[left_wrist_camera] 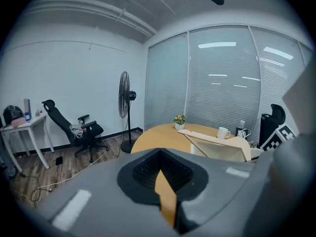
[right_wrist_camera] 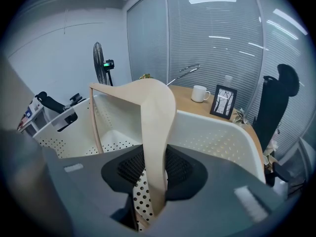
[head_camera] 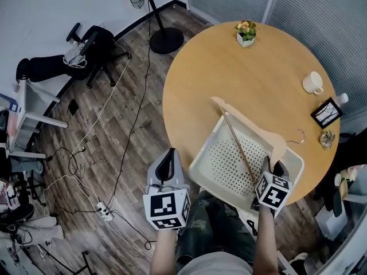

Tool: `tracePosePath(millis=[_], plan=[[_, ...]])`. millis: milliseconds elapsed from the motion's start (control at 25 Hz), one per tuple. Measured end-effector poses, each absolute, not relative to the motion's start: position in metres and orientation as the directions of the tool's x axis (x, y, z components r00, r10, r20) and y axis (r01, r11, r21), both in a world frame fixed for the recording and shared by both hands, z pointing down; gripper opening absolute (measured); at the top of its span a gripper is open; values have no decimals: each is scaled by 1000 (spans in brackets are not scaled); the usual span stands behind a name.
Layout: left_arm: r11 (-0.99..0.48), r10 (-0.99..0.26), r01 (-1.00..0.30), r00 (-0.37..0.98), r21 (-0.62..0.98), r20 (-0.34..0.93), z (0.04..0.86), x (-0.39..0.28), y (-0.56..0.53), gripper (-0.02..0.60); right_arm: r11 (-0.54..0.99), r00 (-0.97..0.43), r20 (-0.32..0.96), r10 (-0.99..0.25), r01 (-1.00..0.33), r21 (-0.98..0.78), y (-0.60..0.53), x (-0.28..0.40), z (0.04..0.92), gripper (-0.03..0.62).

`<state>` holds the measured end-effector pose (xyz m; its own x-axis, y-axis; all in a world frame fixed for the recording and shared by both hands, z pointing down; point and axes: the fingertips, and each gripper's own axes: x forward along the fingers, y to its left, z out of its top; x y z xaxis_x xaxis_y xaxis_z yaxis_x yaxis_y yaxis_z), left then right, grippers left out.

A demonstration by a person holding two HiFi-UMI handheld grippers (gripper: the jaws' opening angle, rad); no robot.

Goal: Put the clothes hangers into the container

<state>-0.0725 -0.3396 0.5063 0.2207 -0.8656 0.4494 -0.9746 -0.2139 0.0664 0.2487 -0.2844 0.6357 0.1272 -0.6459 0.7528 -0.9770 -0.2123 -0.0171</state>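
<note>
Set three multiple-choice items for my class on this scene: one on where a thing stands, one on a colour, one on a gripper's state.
1. Where is the mug?
A on a shelf
B on the table
C in a sink

2. What colour is the basket?
A white
B red
C black

3. The right gripper is:
A open and empty
B shut on the mug
C shut on the hanger

Key:
1 B: the mug stands on the round wooden tabletop.
2 A: the basket's perforated walls are white.
3 C: the right gripper view shows the hanger's end clamped between the jaws.
</note>
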Motion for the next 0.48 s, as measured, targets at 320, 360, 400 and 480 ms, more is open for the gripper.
tracePosePath(millis=[320, 360, 400, 480], plan=[[-214, -864, -975, 217, 59, 455, 507, -74, -337, 1, -198, 120, 782, -612, -980, -5, -279, 248, 648, 150], [-213, -864, -975, 216, 59, 454, 507, -75, -337, 1, -197, 121, 779, -615, -980, -4, -279, 248, 647, 152], [-212, -865, -976, 215, 59, 453, 507, -75, -337, 1, -196, 122, 776, -619, -981, -2, -279, 248, 646, 155], [-207, -867, -977, 211, 59, 452, 507, -76, -338, 1, -194, 125, 765, -632, -981, 0, -282, 249, 643, 175]])
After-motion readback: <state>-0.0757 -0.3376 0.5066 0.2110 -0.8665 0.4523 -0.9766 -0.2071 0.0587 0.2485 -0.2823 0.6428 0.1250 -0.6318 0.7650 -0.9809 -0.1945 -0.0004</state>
